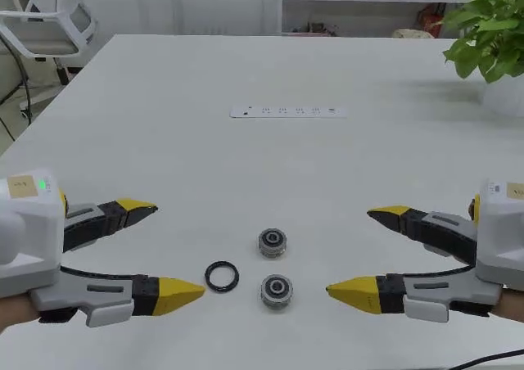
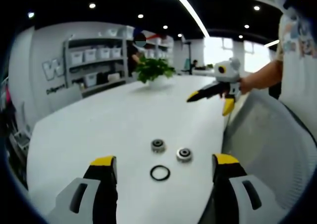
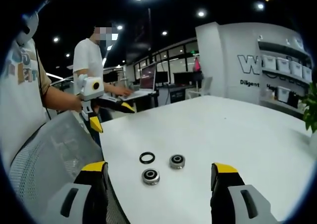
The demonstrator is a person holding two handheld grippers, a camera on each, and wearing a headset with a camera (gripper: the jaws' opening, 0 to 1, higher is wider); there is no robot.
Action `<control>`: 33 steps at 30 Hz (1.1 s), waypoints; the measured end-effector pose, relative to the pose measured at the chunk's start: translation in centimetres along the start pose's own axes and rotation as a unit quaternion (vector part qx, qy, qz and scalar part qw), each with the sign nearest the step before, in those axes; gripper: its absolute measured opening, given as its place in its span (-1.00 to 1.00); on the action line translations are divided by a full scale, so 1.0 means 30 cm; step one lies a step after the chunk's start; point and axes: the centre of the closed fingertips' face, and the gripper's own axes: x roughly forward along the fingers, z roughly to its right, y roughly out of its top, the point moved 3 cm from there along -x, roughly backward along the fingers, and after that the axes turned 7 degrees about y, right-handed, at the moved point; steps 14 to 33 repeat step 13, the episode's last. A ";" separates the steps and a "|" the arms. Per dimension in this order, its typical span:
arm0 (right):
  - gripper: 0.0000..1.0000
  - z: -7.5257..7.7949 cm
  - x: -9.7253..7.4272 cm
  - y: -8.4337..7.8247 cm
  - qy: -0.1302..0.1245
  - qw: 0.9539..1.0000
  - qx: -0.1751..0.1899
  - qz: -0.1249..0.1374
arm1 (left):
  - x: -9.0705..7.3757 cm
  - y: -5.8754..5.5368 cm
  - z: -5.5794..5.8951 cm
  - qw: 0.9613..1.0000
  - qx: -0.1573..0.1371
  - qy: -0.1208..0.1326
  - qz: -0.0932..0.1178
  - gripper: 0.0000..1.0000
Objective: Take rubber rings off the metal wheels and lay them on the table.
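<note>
Two small metal wheels lie on the white table point(image 1: 246, 165) near its front edge, one point(image 1: 273, 241) behind the other point(image 1: 277, 291). A loose black rubber ring point(image 1: 222, 276) lies flat just left of them. My left gripper point(image 1: 168, 247) is open at the left, its yellow-tipped jaws pointing right toward the ring. At the right my right gripper point(image 1: 360, 251) is open too, jaws pointing left at the wheels. Nothing is between either pair of jaws. The left gripper view has the ring point(image 2: 160, 173) and wheels point(image 2: 158, 144) point(image 2: 184, 154) ahead; the right gripper view has the ring point(image 3: 146, 157) and wheels point(image 3: 177, 160) point(image 3: 150, 176).
A white power strip point(image 1: 288, 111) lies mid-table. A potted plant point(image 1: 491, 42) stands at the far right edge. White chairs point(image 1: 49, 18) stand beyond the far side. A mesh chair back point(image 3: 44, 154) is near the front edge, and another person point(image 3: 91, 60) stands in the background.
</note>
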 end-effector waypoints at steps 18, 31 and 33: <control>0.77 -0.003 -0.037 -0.024 -0.014 1.000 -0.003 -0.003 | -0.011 0.002 0.014 1.000 0.004 0.002 -0.001 0.60; 0.77 -0.003 -0.037 -0.024 -0.014 1.000 -0.003 -0.003 | -0.011 0.002 0.014 1.000 0.004 0.002 -0.001 0.60; 0.77 -0.003 -0.037 -0.024 -0.014 1.000 -0.003 -0.003 | -0.011 0.002 0.014 1.000 0.004 0.002 -0.001 0.60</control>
